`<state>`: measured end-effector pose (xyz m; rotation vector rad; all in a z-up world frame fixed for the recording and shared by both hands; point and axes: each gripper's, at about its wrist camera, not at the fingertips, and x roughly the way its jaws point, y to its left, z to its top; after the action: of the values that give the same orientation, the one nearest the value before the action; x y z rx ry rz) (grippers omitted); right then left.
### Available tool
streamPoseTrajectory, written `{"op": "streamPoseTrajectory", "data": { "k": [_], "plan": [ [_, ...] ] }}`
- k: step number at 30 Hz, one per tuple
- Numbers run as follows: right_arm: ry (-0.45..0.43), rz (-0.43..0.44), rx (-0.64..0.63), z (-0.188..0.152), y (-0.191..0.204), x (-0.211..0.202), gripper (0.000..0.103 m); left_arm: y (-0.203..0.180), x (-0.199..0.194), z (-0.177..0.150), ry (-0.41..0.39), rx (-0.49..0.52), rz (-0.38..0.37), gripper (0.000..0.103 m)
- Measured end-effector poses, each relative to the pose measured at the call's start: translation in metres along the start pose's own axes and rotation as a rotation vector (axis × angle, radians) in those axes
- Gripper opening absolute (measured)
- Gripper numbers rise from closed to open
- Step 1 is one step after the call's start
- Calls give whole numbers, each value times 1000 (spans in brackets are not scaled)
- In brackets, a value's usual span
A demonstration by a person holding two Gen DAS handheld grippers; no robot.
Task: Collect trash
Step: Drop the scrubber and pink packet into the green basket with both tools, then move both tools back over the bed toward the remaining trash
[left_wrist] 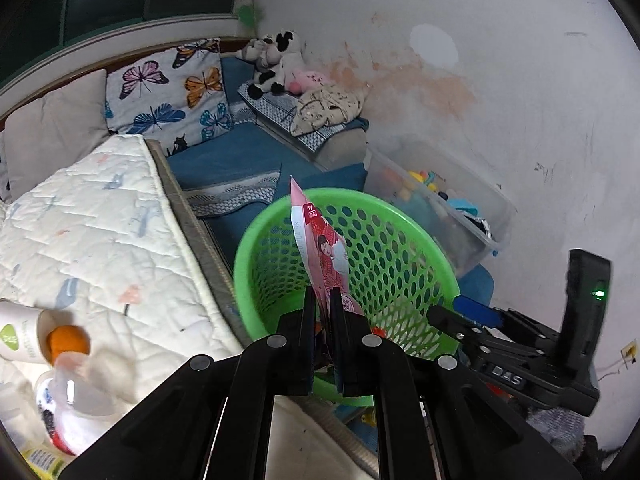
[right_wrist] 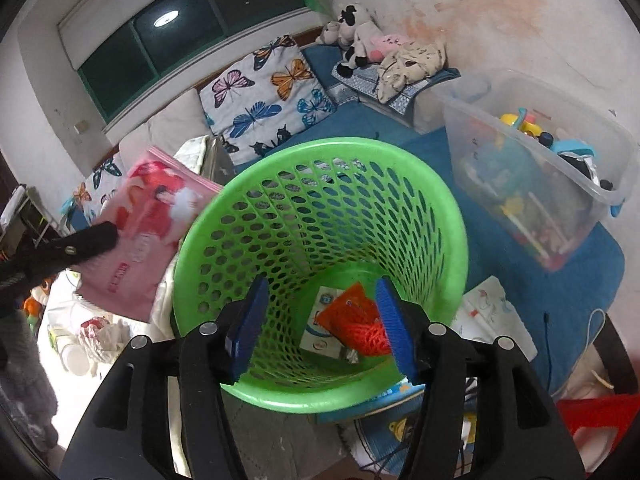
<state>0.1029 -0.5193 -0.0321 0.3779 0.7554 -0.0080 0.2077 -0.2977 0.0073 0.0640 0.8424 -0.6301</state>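
The left claw (left_wrist: 324, 300) gripped a pink packet (left_wrist: 320, 240), held upright just over the rim of the green basket (left_wrist: 400, 208). The right claw (right_wrist: 322, 320) hung spread and empty over the basket's mouth, pointing down at wrappers (right_wrist: 352, 320) inside.

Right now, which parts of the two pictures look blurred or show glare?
Left wrist view: the pink packet is sharp; the bottles at lower left are blurred. Right wrist view: the packet is blurred, the green basket sharp, and a ceiling lamp reflects in the window.
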Motion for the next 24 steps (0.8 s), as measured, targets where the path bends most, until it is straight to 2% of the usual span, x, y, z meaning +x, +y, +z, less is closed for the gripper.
{"op": "streamPoseTrajectory", "data": {
  "k": [8, 13, 21, 24],
  "plan": [
    [-17, 25, 10, -1, 1, -10, 62, -13, 23, -5, 40, 21, -6, 11],
    [-20, 34, 9, -4, 3, -15, 62, -15, 28, -10, 41, 33, -4, 39],
    [-15, 58, -6, -8, 16, -19, 65, -2, 4, -20, 12, 1, -7, 40],
    [-15, 75, -24, -9, 26, -20, 66, 7, -11, -27, -6, -8, 14, 40]
  ]
}}
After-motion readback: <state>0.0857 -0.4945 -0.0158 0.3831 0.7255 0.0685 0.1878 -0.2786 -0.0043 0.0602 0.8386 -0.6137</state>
